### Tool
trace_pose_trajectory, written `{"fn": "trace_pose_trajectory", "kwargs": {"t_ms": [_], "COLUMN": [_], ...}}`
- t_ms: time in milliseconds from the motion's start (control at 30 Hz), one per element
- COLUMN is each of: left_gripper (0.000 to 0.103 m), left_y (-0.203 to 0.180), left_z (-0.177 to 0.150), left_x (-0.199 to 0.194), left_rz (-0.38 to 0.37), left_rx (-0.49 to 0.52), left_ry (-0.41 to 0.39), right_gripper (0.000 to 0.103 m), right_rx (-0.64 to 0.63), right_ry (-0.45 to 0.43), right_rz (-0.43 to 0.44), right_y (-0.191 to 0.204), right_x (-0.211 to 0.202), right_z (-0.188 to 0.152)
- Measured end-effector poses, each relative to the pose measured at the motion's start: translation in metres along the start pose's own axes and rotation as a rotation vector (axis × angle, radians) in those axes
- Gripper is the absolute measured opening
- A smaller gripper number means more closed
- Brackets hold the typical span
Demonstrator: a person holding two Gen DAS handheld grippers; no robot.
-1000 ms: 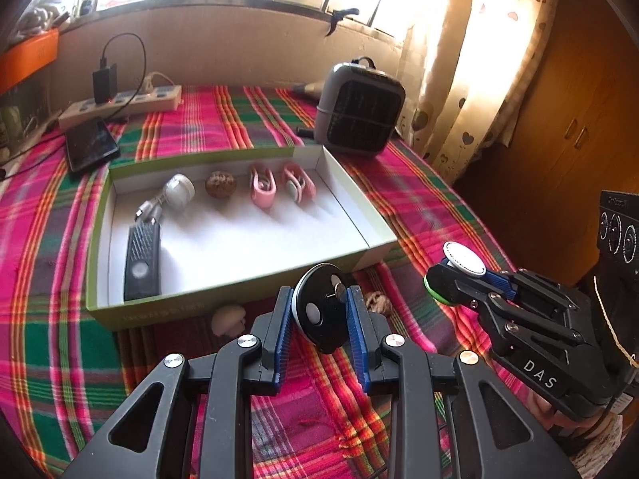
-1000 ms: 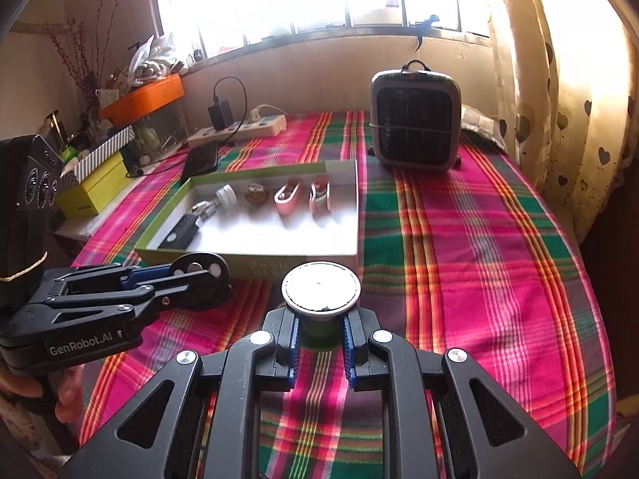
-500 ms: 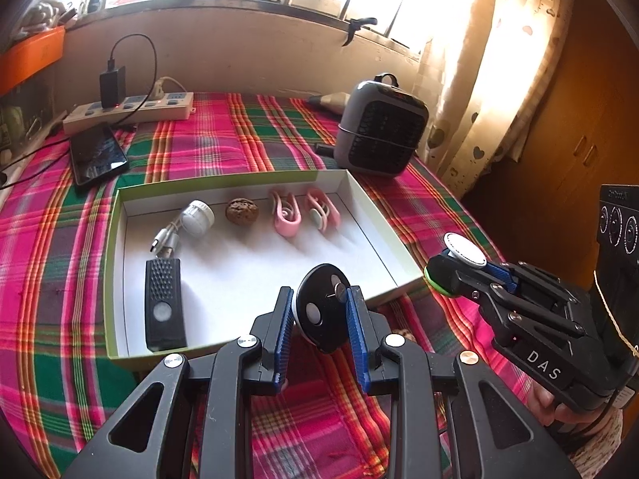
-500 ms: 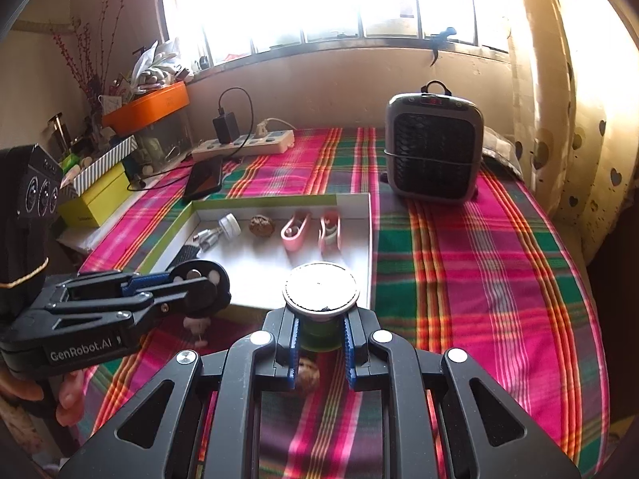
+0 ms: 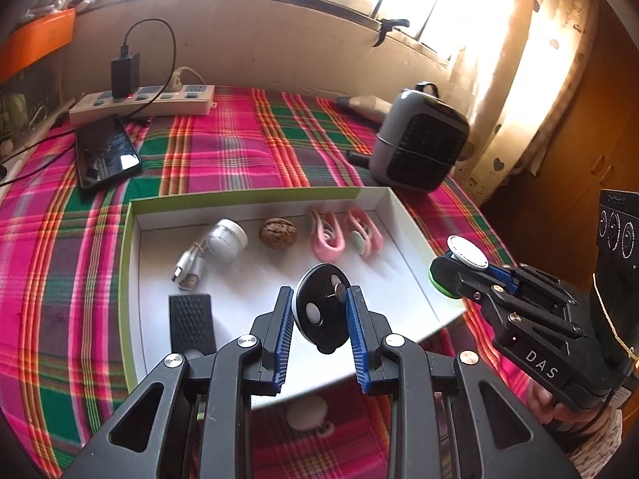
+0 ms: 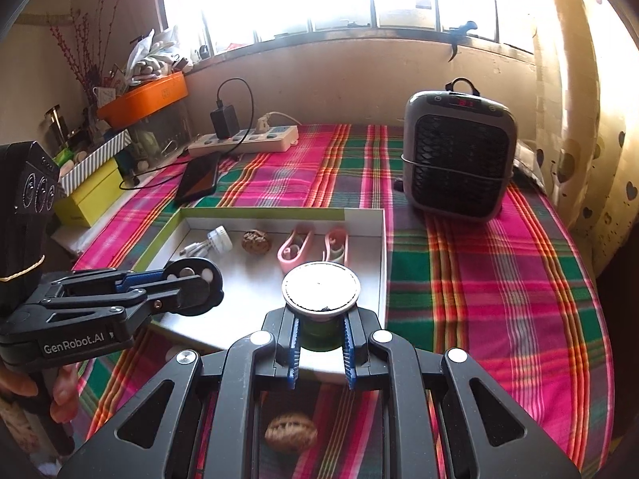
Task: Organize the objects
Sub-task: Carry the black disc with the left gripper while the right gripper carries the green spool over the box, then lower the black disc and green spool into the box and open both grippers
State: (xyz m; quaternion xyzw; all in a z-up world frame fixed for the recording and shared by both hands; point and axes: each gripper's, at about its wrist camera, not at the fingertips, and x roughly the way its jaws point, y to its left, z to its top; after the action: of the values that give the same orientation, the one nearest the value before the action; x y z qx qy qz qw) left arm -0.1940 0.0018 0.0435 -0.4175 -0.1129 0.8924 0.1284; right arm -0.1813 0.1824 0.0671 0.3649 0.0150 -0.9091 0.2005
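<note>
Grippers hang side by side over the near end of the box [image 5: 255, 199], a shallow white tray with a green rim sitting on the plaid cloth [image 5: 239, 139]. The left gripper [image 5: 319, 311] is clamped on a black disc [image 5: 319, 315], held on edge between its blue pads above the box floor. The right gripper [image 6: 319, 343] is closed tight on the green base of a cap [image 6: 320, 285], whose white round top faces up just above the box's near right corner.

Inside the box, along the far wall, lie a white plug with its cable [image 5: 223, 239], a walnut [image 5: 278, 232] and two pink clips [image 5: 343, 231]; a black remote [image 5: 191, 321] lies near the left wall. On the cloth, a second walnut [image 6: 290, 433] sits under the right gripper. A heater [image 6: 457, 159], a phone [image 5: 107, 151] and a power strip [image 5: 143, 99] stand beyond the box.
</note>
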Motion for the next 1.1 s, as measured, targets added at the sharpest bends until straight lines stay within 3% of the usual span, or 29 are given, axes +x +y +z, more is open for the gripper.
{"fn": "trace_pose_trajectory", "kwargs": {"t_ms": [733,1100], "left_gripper": [0.024,0.024], "left_y": [0.023,0.03], "left_z": [0.016,0.016], "left_x": [0.037,0.048], "left_rz": [0.039,0.061], "left_rx": [-0.021,-0.026], "left_ry": [0.053,0.073], "right_gripper": [0.018,0.018], "right_rx": [-0.002,-0.018], "right_ry": [0.088,0.081], "right_rz": [-0.02,-0.018], "right_y": [-0.015,-0.016], "right_x": [0.053,0.067], "right_z": [0.009,0.014]}}
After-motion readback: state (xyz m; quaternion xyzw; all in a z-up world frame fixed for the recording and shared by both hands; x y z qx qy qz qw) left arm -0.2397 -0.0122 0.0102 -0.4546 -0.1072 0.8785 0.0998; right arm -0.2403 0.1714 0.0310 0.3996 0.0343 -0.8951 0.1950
